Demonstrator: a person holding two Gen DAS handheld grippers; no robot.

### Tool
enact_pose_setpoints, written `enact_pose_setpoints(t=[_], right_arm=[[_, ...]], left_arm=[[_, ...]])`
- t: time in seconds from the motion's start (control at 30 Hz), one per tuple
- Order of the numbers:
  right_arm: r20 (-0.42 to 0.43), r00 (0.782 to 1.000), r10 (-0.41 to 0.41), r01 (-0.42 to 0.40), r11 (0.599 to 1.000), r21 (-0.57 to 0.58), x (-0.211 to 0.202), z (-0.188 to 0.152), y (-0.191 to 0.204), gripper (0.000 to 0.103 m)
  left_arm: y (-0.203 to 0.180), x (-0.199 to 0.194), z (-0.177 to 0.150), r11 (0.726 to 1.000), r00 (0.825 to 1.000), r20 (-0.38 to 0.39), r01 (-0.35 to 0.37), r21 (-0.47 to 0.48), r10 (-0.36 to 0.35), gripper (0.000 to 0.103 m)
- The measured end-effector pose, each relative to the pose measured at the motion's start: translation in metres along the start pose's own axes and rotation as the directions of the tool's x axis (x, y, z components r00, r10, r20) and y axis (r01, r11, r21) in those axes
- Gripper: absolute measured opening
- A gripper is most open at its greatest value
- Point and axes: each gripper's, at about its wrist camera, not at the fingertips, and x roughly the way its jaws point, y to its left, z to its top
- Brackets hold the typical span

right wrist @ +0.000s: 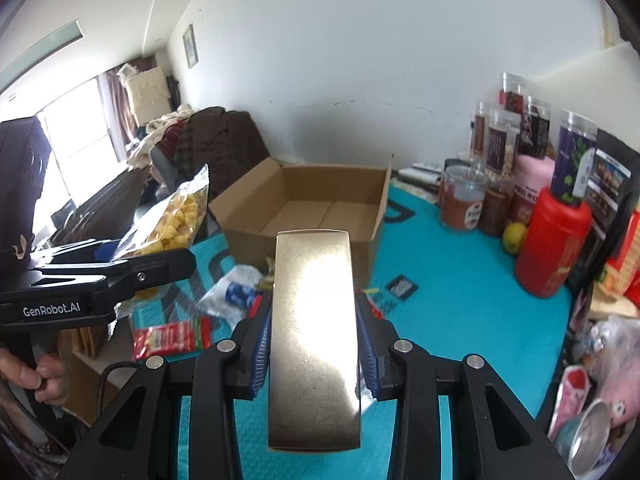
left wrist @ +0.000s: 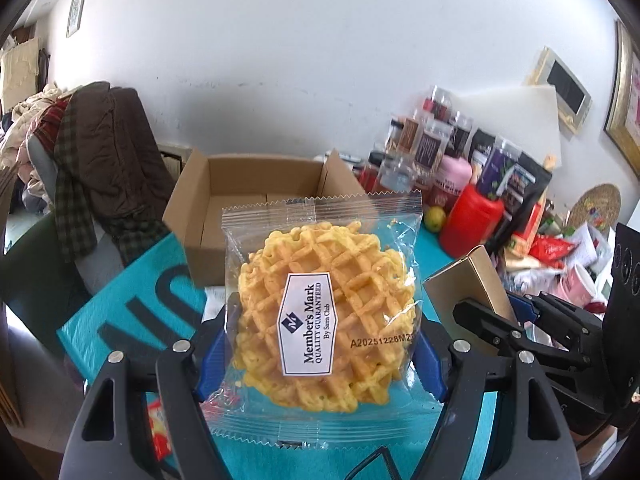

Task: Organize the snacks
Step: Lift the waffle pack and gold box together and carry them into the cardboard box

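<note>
My left gripper (left wrist: 320, 344) is shut on a clear packet holding a yellow waffle snack (left wrist: 320, 320), held above the teal mat. The packet also shows in the right wrist view (right wrist: 172, 224). My right gripper (right wrist: 314, 344) is shut on a shiny gold box (right wrist: 314, 340), which also shows in the left wrist view (left wrist: 472, 284). An open cardboard box (left wrist: 248, 208) stands on the mat beyond both grippers; it also shows in the right wrist view (right wrist: 312, 208), and its floor looks bare.
Jars, pouches and a red canister (right wrist: 552, 244) crowd the mat's right side, with a yellow-green fruit (right wrist: 514, 236). A red snack packet (right wrist: 172, 338), a white-and-blue wrapper (right wrist: 232, 292) and a dark sachet (right wrist: 400, 286) lie on the teal mat (right wrist: 460, 312). Clothes pile on a chair at left (left wrist: 100, 160).
</note>
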Motion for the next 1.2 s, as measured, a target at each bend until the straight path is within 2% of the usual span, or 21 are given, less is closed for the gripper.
enact_pose_setpoints(t=[0.2, 0.5, 0.6, 0.73, 0.9, 1.0, 1.2], right_arm=[[0.031, 1.0, 0.004, -0.004, 1.0, -0.002, 0.016, 0.032, -0.005, 0.037], [0.08, 0.997, -0.012, 0.014, 1.0, -0.025, 0.043, 0.083, -0.012, 0.037], [0.089, 0.996, -0.015, 0.018, 0.999, -0.036, 0.054, 0.096, -0.014, 0.037], [0.102, 0.995, -0.009, 0.014, 0.999, -0.049, 0.072, 0.113, -0.018, 0.037], [0.122, 0.992, -0.011, 0.017, 0.999, -0.048, 0.094, 0.134, -0.027, 0.037], [0.134, 0.991, -0.004, 0.01, 0.999, -0.047, 0.106, 0.146, -0.031, 0.037], [0.137, 0.99, 0.011, -0.004, 0.999, -0.052, 0.133, 0.16, -0.034, 0.037]], left_arm=[[0.006, 0.011, 0.029, 1.0, 0.999, 0.048, 0.004, 0.003, -0.005, 0.076], [0.019, 0.026, 0.073, 0.998, 0.991, 0.12, 0.055, -0.011, -0.053, 0.076], [0.018, 0.035, 0.088, 1.0, 0.991, 0.129, 0.03, 0.005, -0.031, 0.076], [0.025, 0.05, 0.107, 0.999, 0.99, 0.138, 0.041, -0.019, -0.038, 0.076], [0.035, 0.07, 0.132, 0.999, 0.986, 0.167, -0.012, -0.032, 0.017, 0.076], [0.04, 0.085, 0.144, 1.0, 0.985, 0.171, 0.005, -0.028, 0.0, 0.076], [0.056, 0.115, 0.159, 0.997, 0.982, 0.178, -0.05, -0.062, 0.061, 0.076]])
